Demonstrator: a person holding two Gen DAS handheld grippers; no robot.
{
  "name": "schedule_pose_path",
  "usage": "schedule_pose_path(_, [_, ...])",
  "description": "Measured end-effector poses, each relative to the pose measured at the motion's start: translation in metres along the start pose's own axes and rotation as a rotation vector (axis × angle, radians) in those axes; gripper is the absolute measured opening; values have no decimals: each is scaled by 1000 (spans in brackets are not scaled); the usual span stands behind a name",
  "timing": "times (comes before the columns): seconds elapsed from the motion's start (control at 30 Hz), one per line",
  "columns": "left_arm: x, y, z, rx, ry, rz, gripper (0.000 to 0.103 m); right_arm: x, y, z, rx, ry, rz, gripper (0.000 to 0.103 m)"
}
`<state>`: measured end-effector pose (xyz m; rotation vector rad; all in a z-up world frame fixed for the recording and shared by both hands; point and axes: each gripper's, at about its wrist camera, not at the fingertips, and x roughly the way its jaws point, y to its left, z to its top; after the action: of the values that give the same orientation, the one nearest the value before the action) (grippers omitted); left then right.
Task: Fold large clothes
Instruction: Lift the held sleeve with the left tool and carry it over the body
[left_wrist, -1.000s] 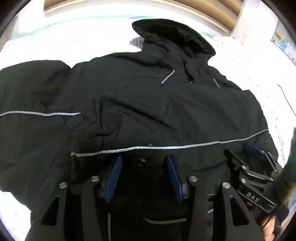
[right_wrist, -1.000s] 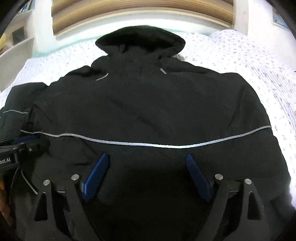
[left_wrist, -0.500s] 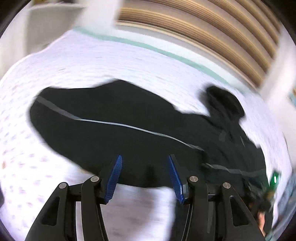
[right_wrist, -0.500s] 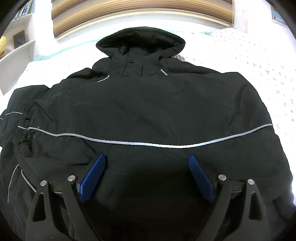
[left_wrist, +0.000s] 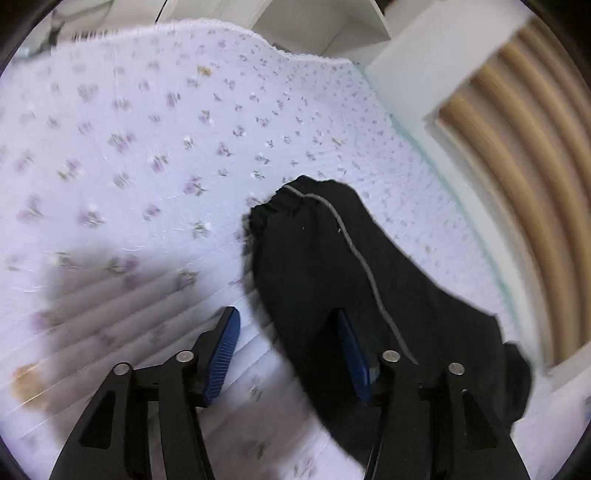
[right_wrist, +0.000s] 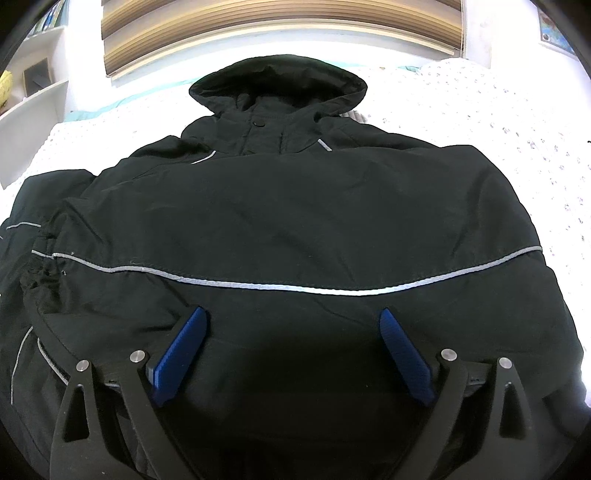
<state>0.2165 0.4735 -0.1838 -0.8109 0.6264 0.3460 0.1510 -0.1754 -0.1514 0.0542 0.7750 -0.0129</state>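
Observation:
A black hooded jacket with thin grey reflective stripes lies flat on a bed, hood at the far end. One sleeve is folded across its body. My right gripper is open and empty, just above the jacket's lower part. In the left wrist view the other sleeve stretches out over the bedspread, cuff pointing away. My left gripper is open and empty, low over the sleeve's near edge, with its right finger above the sleeve and its left finger above the bedspread.
The bedspread is white with small purple flowers. A wooden headboard stands beyond the hood. White shelves stand at the far left, and show in the left wrist view.
My left gripper has swung left, away from the jacket's body, out to the outstretched sleeve. My right gripper has barely moved and stays open.

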Motion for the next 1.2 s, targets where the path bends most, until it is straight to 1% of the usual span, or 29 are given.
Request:
schedule_pose_path(0.03, [1, 0, 0, -3, -12, -25, 63, 0, 0, 0, 0, -3, -4, 97])
schedule_pose_path(0.1, [6, -2, 1, 9, -15, -55, 66, 0, 1, 0, -2, -6, -10, 97])
schedule_pose_path(0.23, [13, -6, -1, 51, -28, -83, 66, 0, 1, -1, -2, -11, -14, 97])
schedule_pose_path(0.27, [16, -7, 0, 59, -30, -93, 63, 0, 1, -1, -2, -11, -15, 97])
schedule_pose_path(0.3, [17, -9, 0, 71, -35, -100, 44, -1, 0, -1, -2, -11, -14, 97])
schedule_pose_path(0.33, [18, -10, 0, 80, -31, -118, 27, 0, 0, -1, -2, -11, -13, 97])
schedule_pose_path(0.37, [16, -12, -1, 92, -31, -140, 24, -1, 0, -1, -2, -11, -13, 97])
schedule_pose_path(0.43, [9, -21, -5, 138, -64, -129, 19, 0, 1, -1, -2, -12, -13, 97])
schedule_pose_path(0.57, [-18, -49, -15, 251, -146, -119, 17, -1, 1, -2, -1, -22, -12, 97])
schedule_pose_path(0.77, [-56, -101, -27, 405, -195, -139, 16, -1, 0, -1, 2, -34, -7, 98])
schedule_pose_path(0.87, [-73, -125, -37, 467, -190, -167, 16, -1, 0, -2, 3, -37, -6, 98])
schedule_pose_path(0.97, [-87, -150, -48, 527, -188, -179, 16, -1, 0, -2, 4, -41, -3, 98])
schedule_pose_path(1.07, [-100, -174, -66, 587, -175, -195, 16, -1, 0, -2, 6, -42, -3, 98])
schedule_pose_path(1.2, [-119, -210, -95, 681, -152, -236, 16, 0, 0, -2, 8, -42, -2, 98])
